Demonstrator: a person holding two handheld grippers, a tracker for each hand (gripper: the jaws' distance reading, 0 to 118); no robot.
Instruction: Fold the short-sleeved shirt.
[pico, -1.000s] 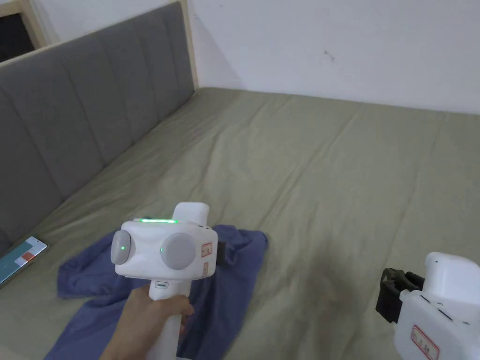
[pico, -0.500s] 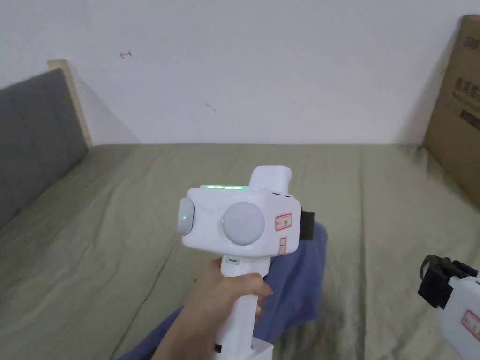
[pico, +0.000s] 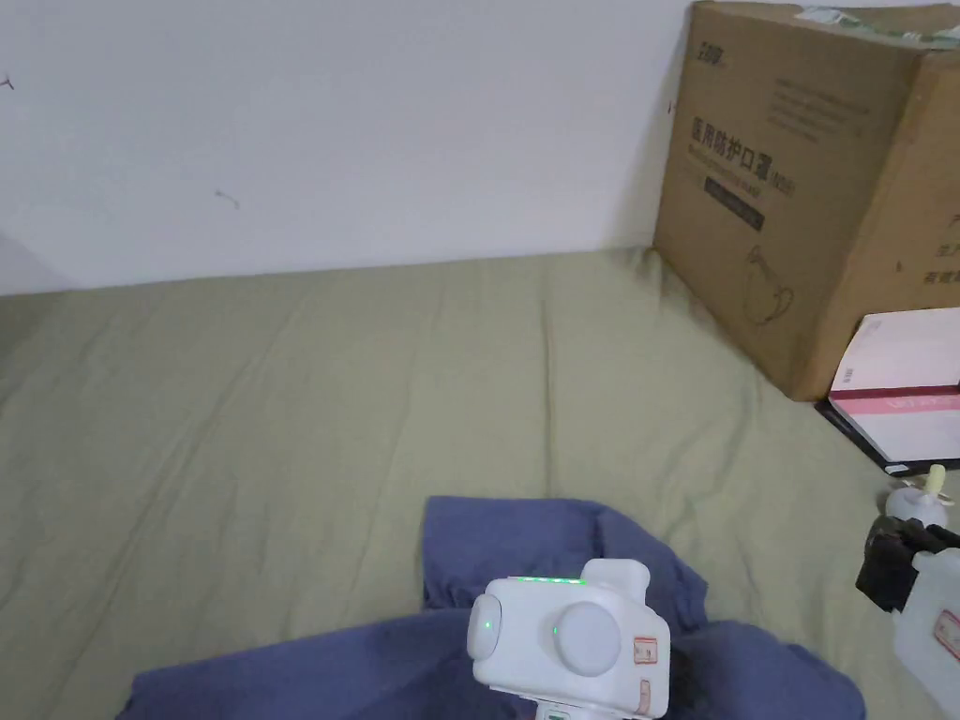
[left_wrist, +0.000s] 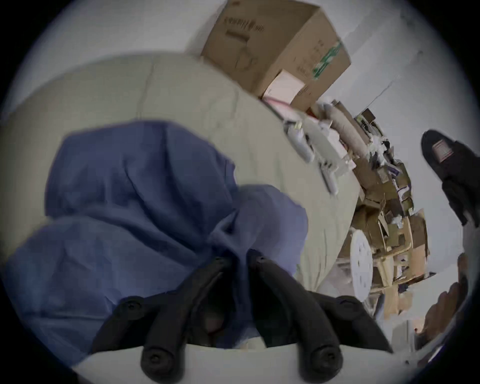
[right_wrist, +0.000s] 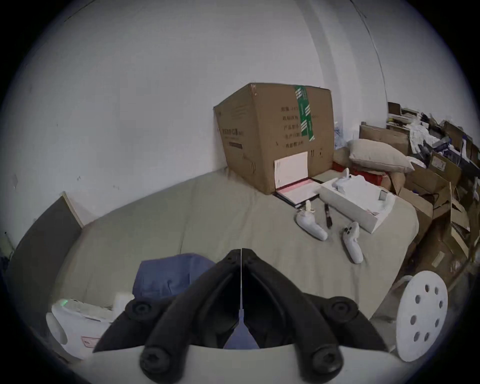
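One blue shirt (pico: 525, 600) lies crumpled at six o'clock on the bed (pico: 281, 394), long axis indistinct. Two grippers: left gripper (left_wrist: 240, 259) pinches its cloth; right gripper (right_wrist: 241, 250) closed, empty, at four o'clock.

Dark printed Chinese characters on cardboard box (pico: 806, 187), too blurred to read, red-framed sticker on left gripper (pico: 645, 650), illegible

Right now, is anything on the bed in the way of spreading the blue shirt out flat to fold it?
Nothing visible is. The blue shirt lies crumpled on bare sheet, pinched by the left gripper. The cardboard box and white controllers sit apart, toward the bed's far right.
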